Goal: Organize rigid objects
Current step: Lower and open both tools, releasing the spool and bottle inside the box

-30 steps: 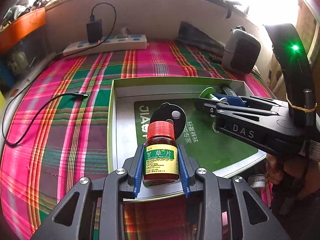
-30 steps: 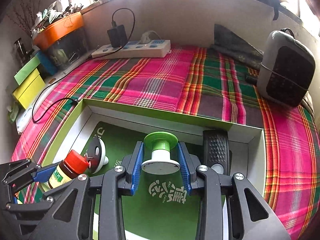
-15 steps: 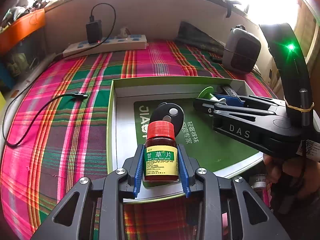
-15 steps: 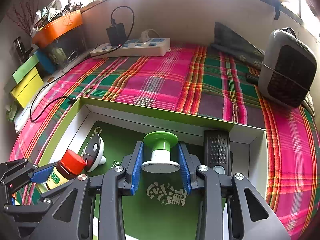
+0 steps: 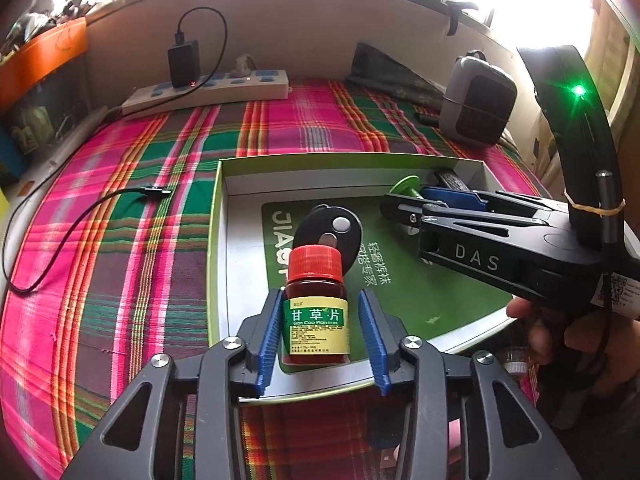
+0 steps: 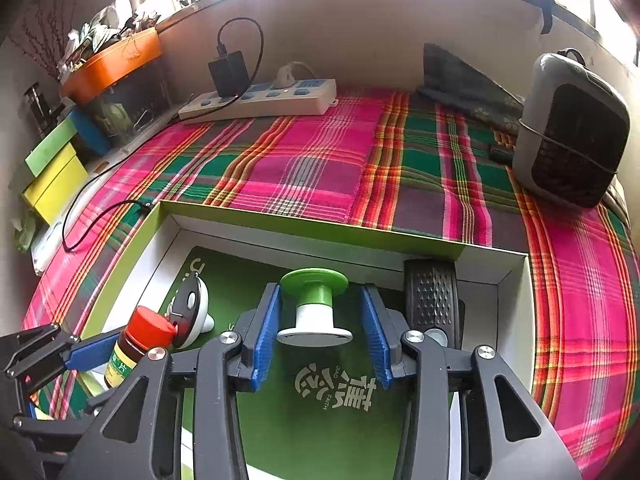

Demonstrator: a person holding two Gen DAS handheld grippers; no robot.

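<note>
An open green-rimmed box is shown on a plaid cloth. The left gripper is seen with jaws opening; the red-capped brown bottle stands upright between the blue pads, gaps visible on both sides. The right gripper is likewise opening, its pads clear of the green-topped white spool standing on the box floor. A black remote lies beside it.
</note>
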